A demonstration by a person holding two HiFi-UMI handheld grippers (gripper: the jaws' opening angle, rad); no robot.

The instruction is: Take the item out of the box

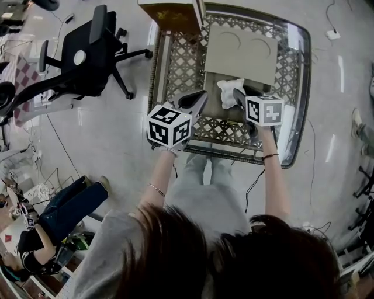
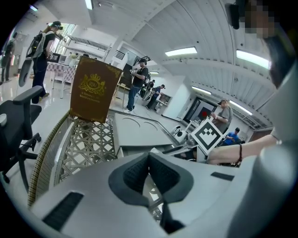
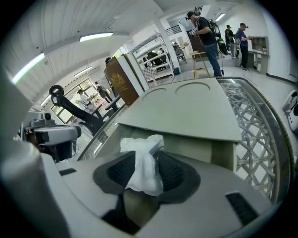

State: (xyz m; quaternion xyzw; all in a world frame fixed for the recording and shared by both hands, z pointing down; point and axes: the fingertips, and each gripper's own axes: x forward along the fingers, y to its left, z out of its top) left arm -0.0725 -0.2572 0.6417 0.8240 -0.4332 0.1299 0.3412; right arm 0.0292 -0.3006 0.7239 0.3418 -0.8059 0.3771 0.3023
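A grey cardboard box (image 1: pixel 242 52) sits on the glass table, its flat lid (image 3: pixel 186 111) raised over the opening. A crumpled white packet (image 1: pixel 229 92) is at the box's near edge. In the right gripper view the packet (image 3: pixel 144 162) hangs between the jaws of my right gripper (image 3: pixel 145 155), which stand apart and do not press on it. In the head view the right gripper (image 1: pixel 235 95) points at the packet from the right. My left gripper (image 1: pixel 201 96) hovers just left of it; its jaws (image 2: pixel 149 155) meet, with nothing between them.
A brown box with a gold crest (image 1: pixel 172 14) stands upright at the table's far left corner. The table's glass rim (image 1: pixel 298 117) curves round over a lattice base. A black office chair (image 1: pixel 93 49) stands on the floor to the left. People stand further back.
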